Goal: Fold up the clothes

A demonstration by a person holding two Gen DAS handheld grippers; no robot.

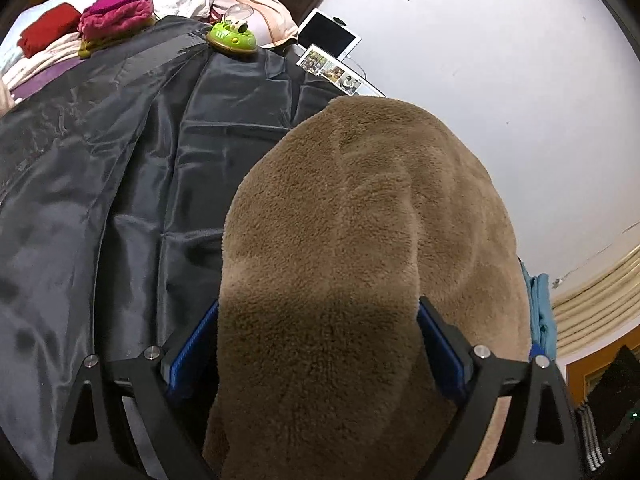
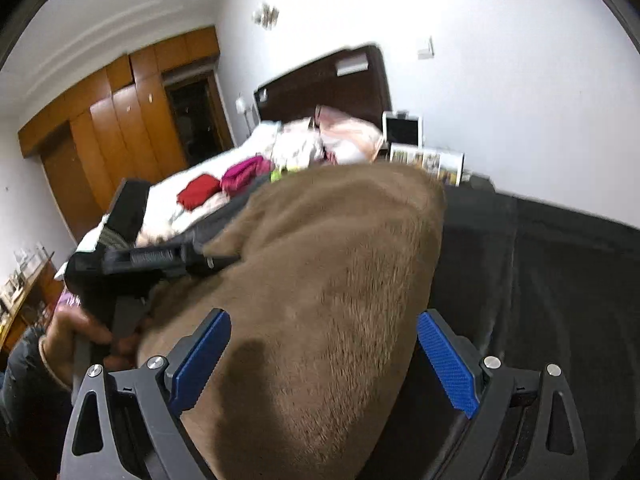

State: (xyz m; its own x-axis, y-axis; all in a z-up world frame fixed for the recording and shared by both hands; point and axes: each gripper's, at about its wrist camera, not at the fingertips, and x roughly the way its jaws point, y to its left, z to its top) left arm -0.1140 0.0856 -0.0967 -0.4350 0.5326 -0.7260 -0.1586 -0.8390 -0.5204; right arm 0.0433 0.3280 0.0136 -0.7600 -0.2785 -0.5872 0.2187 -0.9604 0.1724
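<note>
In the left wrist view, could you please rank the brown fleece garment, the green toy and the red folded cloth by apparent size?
1. Brown fleece garment, though nearness inflates it.
2. Red folded cloth and green toy: alike.

The left tongs (image 1: pixel 318 340) stand with their blue-padded fingers (image 1: pixel 440 344) spread wide; brown fleece fills the whole gap between them, touching both pads, so whether they truly pinch it cannot be told. In the right wrist view the left tongs show from the side as a black body reaching into the fleece, carried by the person's left hand (image 2: pixel 86 340), whose fingers wrap the grey handle below it; a thin band sits at the wrist above a dark sleeve. The right tongs (image 2: pixel 324 356) are also parted wide. Their left pad (image 2: pixel 200 360) lies against the fleece, while the right pad (image 2: pixel 448 364) stands free of it.
</note>
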